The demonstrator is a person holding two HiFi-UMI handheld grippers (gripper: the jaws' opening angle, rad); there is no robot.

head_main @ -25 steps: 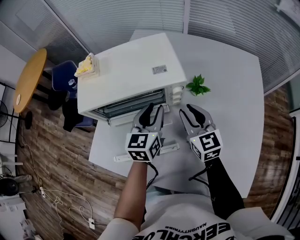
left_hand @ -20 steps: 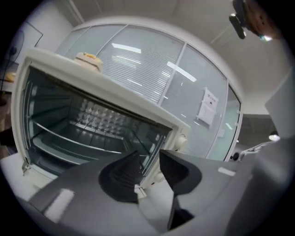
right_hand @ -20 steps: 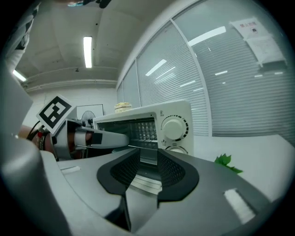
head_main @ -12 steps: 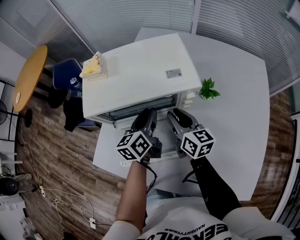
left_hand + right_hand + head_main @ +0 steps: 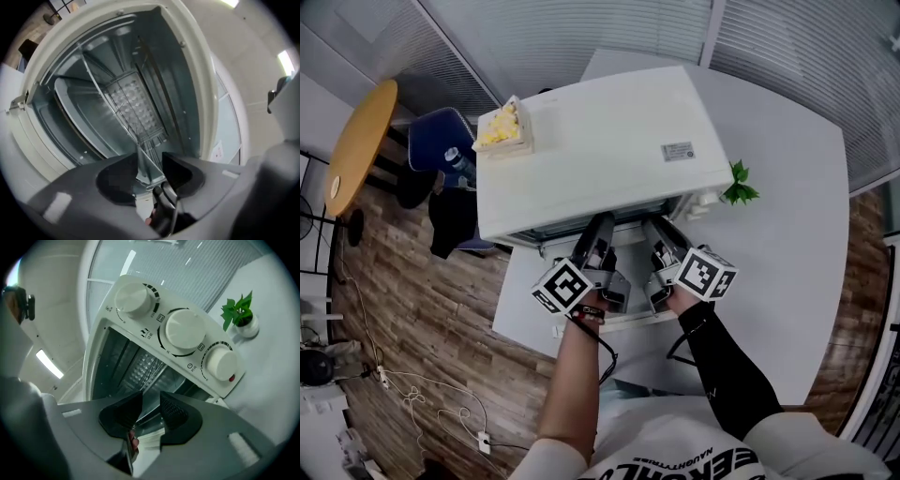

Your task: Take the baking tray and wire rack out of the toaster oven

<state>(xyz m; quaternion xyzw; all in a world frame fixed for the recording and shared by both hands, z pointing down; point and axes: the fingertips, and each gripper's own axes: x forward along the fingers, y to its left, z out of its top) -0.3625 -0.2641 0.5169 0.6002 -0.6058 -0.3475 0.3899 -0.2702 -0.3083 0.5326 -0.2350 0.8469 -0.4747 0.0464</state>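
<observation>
Now reaching both grippers into the open front of the toaster oven [image 5: 591, 141], standing white on the table [image 5: 787, 244]. Holding the left gripper [image 5: 151, 157] tipped over on its side, most likely for getting one jaw above and one jaw below a flat piece of metal. Holding its jaws a little apart, with the thin near edge of the baking tray [image 5: 147, 169] sitting between them and not looking squeezed yet. Seeing the wire rack [image 5: 151, 135] close beside that edge, both of them inside the oven and not pulled out at all. Pointing the right gripper [image 5: 151, 394] at the right part of the same opening, next to the round knobs [image 5: 185, 331], also tipped over, also with jaws a small way apart and gripping nothing. Working with two grippers side by side, probably for keeping a wide tray level while sliding it out. Needing a firm pinch on both sides next, then a straight pull toward the near side, going slowly for fear of dragging the rack along or tipping the tray.
</observation>
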